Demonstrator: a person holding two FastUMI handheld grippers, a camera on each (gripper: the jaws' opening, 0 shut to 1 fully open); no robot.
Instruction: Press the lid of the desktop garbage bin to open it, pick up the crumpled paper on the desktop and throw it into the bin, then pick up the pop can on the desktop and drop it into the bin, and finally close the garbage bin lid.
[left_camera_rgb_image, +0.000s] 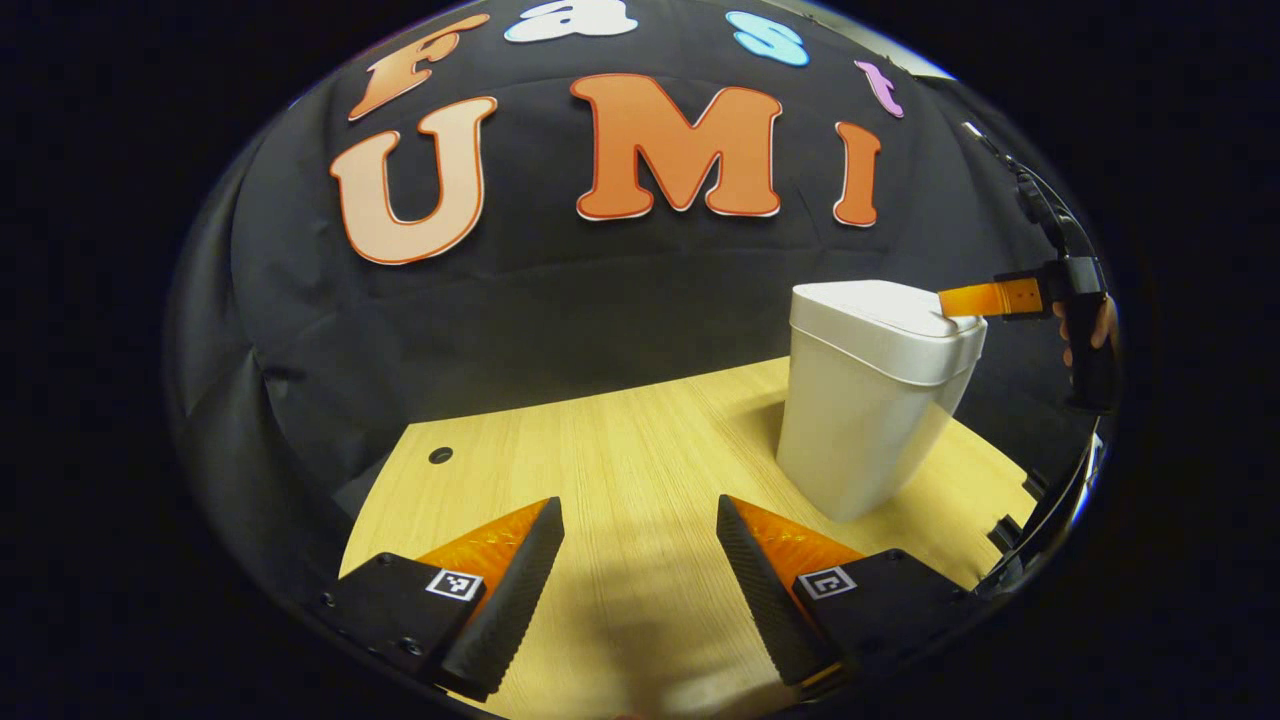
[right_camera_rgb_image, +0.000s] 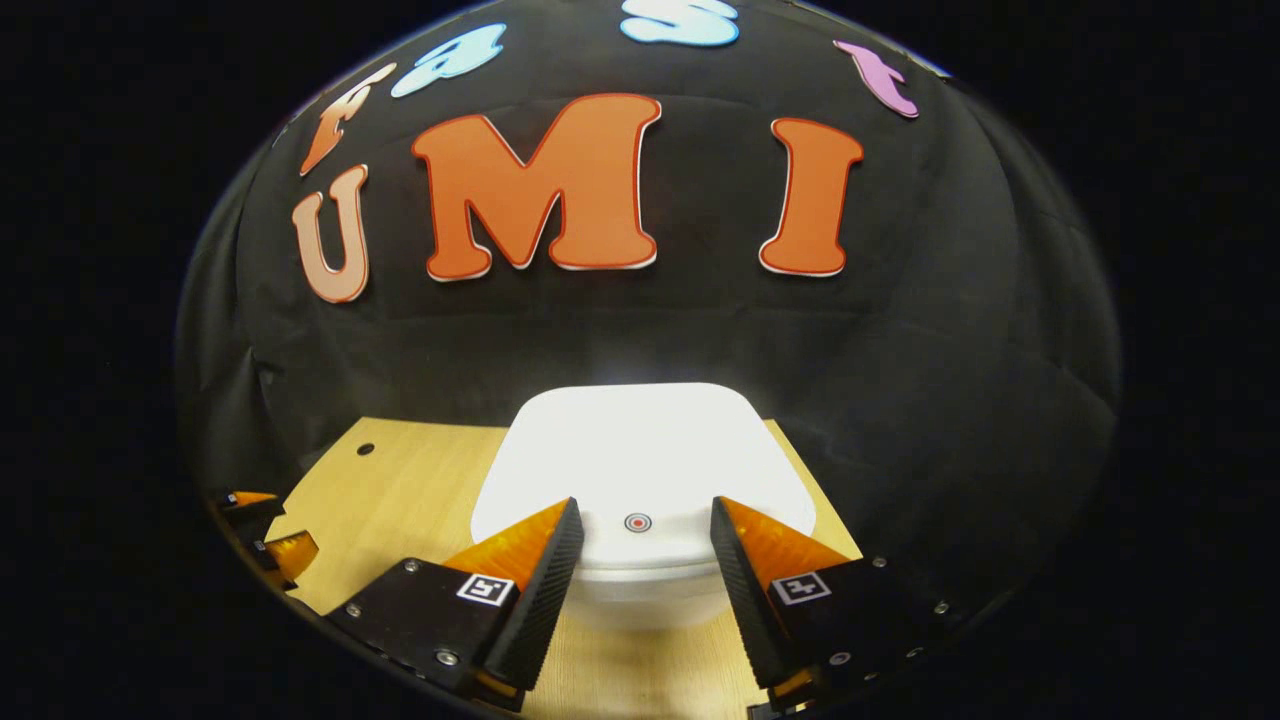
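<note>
A white desktop bin (left_camera_rgb_image: 865, 420) stands on the wooden table (left_camera_rgb_image: 620, 450) with its lid (left_camera_rgb_image: 880, 305) down. In the left gripper view the right gripper (left_camera_rgb_image: 965, 300) reaches in from the right, its fingertips over the lid's near edge. In the right gripper view the lid (right_camera_rgb_image: 640, 450) lies just below and ahead, with a small red ring mark (right_camera_rgb_image: 637, 522) between the two fingers of my right gripper (right_camera_rgb_image: 645, 515), which is open. My left gripper (left_camera_rgb_image: 640, 515) hovers open over bare table, left of the bin.
A small round hole (left_camera_rgb_image: 440, 455) sits in the table near its far left corner. The black cloth wall rises right behind the table. The left gripper's fingers (right_camera_rgb_image: 265, 545) show at the left edge of the right gripper view.
</note>
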